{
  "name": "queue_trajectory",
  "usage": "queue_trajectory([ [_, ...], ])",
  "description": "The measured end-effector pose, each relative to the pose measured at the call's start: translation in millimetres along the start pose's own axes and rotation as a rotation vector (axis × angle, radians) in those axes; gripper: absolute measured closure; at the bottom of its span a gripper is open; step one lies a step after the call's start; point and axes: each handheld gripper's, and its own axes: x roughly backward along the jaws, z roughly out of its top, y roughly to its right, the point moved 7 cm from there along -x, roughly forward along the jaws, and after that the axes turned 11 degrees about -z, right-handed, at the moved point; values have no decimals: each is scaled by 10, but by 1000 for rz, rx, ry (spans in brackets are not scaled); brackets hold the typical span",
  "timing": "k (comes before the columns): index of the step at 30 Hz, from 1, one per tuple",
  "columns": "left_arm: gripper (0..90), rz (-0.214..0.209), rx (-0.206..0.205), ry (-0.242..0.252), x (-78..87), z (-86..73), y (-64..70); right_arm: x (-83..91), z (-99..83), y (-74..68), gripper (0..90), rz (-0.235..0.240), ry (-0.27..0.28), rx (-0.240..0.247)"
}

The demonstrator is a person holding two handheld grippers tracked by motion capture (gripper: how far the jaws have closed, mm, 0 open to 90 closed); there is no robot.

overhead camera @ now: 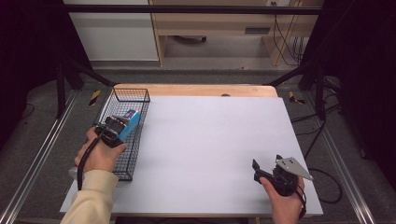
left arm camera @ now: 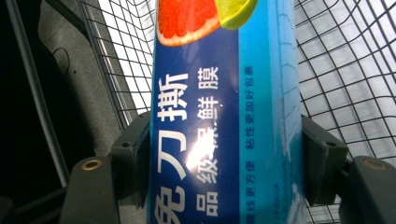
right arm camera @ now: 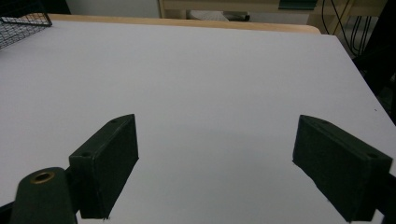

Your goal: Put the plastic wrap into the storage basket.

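Blue cling-film box (left arm camera: 224, 116) sits clenched in left gripper (overhead camera: 114, 129) over wire basket (overhead camera: 135, 154) w/ right gripper (overhead camera: 266, 170) released on tabletop (overhead camera: 210, 140); glossy carton might slip.

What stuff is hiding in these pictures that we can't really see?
- Blue box: both ends are cut off by the edges of the left gripper view; in the high view the left gripper covers most of it.
- Wire basket: its near end is hidden behind the hand in the high view.
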Motion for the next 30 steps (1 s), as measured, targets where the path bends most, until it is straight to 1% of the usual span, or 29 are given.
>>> queue_trajectory([
  [3,320,3,0,-9,-8,3,-7,-1,0,1,144,0,-1,2],
  [7,320,10,-13,-27,-31,9,5,-3,-2,-1,144,3,-2,2],
  [10,319,1,-12,-49,-43,8,0,-3,-7,-3,143,5,-6,3],
  [15,319,-6,-4,-58,-57,10,-16,-4,-8,-3,144,4,-7,0],
  [18,318,-21,-4,-82,-89,19,3,-2,-8,-1,144,2,-6,2],
  [30,317,-20,-2,-88,-94,25,-2,-1,-9,-6,144,6,-7,4],
])
